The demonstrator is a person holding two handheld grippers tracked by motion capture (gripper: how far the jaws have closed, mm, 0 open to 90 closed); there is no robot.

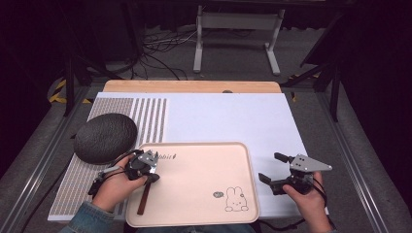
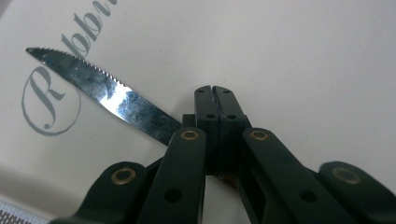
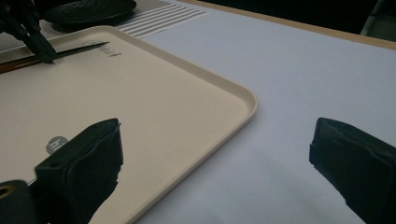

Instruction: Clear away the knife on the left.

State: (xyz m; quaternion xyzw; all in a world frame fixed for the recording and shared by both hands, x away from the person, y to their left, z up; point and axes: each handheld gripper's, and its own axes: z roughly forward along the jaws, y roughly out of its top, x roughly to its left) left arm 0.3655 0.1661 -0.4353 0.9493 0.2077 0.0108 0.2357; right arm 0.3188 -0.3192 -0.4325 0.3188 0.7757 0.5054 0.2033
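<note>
A beige tray [image 1: 204, 194] with a rabbit drawing lies at the table's front. On its left part rests a knife [image 1: 143, 199] with a brown handle; its serrated blade [image 2: 102, 91] points toward the printed word at the tray's far left corner. My left gripper [image 1: 148, 170] is shut on the knife where blade meets handle, its jaws [image 2: 215, 93] pressed together. The right gripper [image 1: 271, 167] hovers open just right of the tray, over the white sheet, holding nothing; in its own view the tray's corner [image 3: 243, 100] lies between its spread jaws [image 3: 219, 154].
A dark grey domed oval object [image 1: 106, 137] sits on a striped mat [image 1: 150, 121] left of the tray. The white sheet [image 1: 228, 116] covers the table to a wooden far edge [image 1: 194, 86]. Cables and a stand's legs lie on the floor beyond.
</note>
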